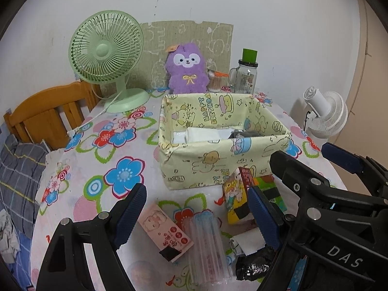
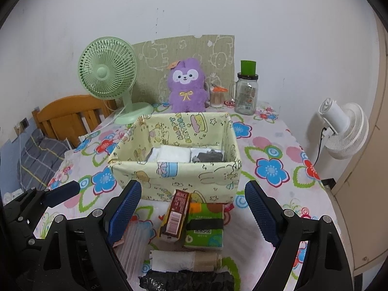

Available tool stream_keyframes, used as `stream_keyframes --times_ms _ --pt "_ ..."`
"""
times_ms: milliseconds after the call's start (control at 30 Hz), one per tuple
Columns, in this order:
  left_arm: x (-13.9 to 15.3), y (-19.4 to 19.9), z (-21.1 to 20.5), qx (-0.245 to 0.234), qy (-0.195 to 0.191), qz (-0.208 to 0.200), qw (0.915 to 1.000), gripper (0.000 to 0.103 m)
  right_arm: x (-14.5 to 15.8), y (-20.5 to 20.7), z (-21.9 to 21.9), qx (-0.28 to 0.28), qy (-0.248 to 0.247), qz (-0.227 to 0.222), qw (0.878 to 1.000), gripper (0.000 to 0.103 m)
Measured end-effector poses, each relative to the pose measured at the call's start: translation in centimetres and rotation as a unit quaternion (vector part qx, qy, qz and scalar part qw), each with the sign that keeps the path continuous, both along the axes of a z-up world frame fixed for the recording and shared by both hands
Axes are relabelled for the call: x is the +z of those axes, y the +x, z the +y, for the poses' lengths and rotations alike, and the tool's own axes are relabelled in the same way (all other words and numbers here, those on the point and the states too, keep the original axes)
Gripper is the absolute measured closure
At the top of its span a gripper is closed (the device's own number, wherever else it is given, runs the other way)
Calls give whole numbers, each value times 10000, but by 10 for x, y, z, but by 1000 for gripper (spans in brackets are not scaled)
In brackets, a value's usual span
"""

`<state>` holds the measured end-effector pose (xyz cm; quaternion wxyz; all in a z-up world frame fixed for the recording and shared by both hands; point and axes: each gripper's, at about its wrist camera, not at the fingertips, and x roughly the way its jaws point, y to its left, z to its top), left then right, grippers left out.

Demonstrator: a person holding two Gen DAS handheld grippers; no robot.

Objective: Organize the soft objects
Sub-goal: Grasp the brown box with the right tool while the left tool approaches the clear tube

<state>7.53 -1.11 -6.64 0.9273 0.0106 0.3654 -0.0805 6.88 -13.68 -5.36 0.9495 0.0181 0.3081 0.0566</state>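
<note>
The yellow box [image 2: 177, 169] reads "HAPPY BIRTHDAY" — both grippers, left [image 1: 196, 211] and right [image 2: 192, 213], gape empty — "DAS" marks one.

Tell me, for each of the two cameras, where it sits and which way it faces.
Left wrist: on the left gripper, looking forward and down at the pale yellow cartoon-print fabric box; both its blue-padded fingers and the right gripper show.
Right wrist: on the right gripper, facing the same box squarely; the left gripper's finger shows at the left edge.
Shared: box, purple plush toy, green desk fan, both grippers open.
</note>
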Motion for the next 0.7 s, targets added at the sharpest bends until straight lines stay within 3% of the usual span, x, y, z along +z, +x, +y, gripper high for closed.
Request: stream_keyframes --times_ms 700 --pt "-36 12 10 128 153 473 9987 16 -38 16 10 139 87 573 9982 27"
